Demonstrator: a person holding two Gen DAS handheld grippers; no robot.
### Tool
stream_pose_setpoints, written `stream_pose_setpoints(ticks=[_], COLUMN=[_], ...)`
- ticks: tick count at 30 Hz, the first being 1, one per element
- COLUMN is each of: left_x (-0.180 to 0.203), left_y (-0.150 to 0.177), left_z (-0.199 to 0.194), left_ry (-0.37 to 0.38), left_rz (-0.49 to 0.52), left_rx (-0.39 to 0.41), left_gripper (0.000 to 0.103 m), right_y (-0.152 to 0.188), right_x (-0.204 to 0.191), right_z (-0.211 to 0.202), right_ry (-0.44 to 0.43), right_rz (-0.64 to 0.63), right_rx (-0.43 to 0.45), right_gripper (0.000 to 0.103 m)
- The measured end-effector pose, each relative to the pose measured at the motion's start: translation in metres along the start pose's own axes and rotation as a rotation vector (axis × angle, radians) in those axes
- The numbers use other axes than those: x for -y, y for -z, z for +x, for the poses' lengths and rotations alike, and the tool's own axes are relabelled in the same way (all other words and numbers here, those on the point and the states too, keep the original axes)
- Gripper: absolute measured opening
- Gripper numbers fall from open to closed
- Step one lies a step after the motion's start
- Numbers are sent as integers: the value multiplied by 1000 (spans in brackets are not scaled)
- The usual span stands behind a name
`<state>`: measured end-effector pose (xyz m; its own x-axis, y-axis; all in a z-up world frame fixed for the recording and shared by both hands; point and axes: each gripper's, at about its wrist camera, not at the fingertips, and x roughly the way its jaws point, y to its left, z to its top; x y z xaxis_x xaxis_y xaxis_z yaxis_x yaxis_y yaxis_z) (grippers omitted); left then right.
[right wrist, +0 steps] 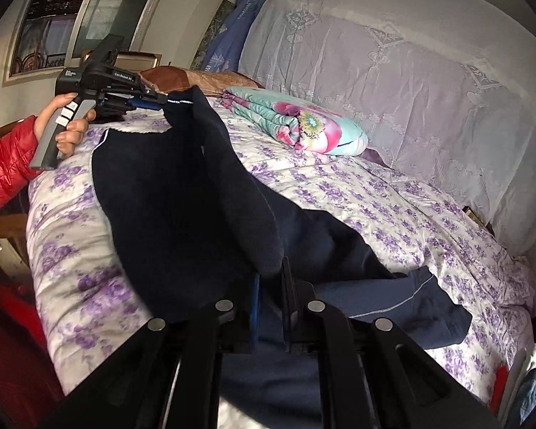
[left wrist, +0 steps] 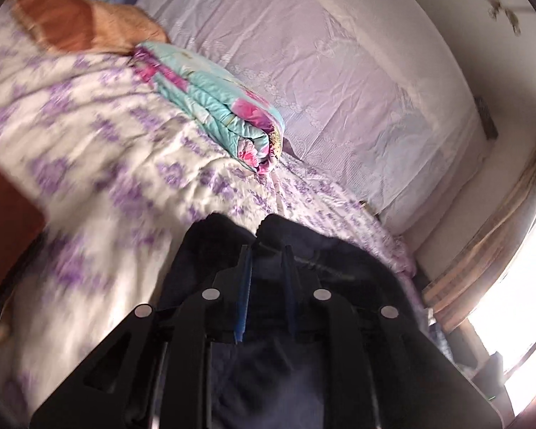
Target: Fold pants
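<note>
Dark navy pants (right wrist: 182, 193) with a thin white side stripe lie partly lifted over a bed with a purple-flowered cover (right wrist: 393, 207). My right gripper (right wrist: 271, 271) is shut on a fold of the pants near the bed's front edge. My left gripper (right wrist: 164, 102), seen across the bed in the right wrist view, is shut on the other end of the pants and holds it up. In the left wrist view the left gripper (left wrist: 266, 250) pinches dark cloth of the pants (left wrist: 303, 250) between its blue-padded fingers.
A folded turquoise quilt with pink flowers (right wrist: 303, 121) lies at the back of the bed, next to a brown pillow (right wrist: 171, 78). A pale lace-covered headboard (right wrist: 411, 71) stands behind. A bright window (left wrist: 518, 304) shows at the right in the left wrist view.
</note>
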<state>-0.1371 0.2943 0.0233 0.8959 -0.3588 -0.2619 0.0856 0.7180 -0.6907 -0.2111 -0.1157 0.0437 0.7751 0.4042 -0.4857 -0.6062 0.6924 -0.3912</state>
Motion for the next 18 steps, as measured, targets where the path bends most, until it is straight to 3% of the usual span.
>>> stream_pose_setpoints(ticks=[2,3,4,6,7,13,14,15,16,18], left_x=[-4,-5,-4,1,4,9,11,15,17,17], left_y=[11,17,22,32,35,31,29,26,24,21], left_z=[-15,-20,-22,-23,-21,7,10,14,15,11], left_ry=[16,21,21,-6,-20,-128,-149,-196,-237,-227], left_rz=[-42,-66,-84,-110,-108,-120,-110,-87,-75,-89], left_rx=[-14,-27,-40,-64,-69,-99,-99,-99,-98,-99], left_gripper=[15,23,42,65,66,62,58,47,29,28], right_y=[12,17,21,21,20,21,22,22,21,17], right_x=[-9,-12,-14,-15,-15,-16,-16,-15,-14,-9], right_z=[-1,0,3,4,4,8,8,8,8,1], right_ry=[-20,-27,-31,-30,-36,-47,-48,-51,-54,-46], right_rz=[-4,-6,-12,-16,-12,-6,-5,-3,4,17], right_rx=[-11,-18,-30,-33,-33,-51,-51,-51,-49,-24], right_gripper=[10,10,10,10,10,10,10,10,10,9])
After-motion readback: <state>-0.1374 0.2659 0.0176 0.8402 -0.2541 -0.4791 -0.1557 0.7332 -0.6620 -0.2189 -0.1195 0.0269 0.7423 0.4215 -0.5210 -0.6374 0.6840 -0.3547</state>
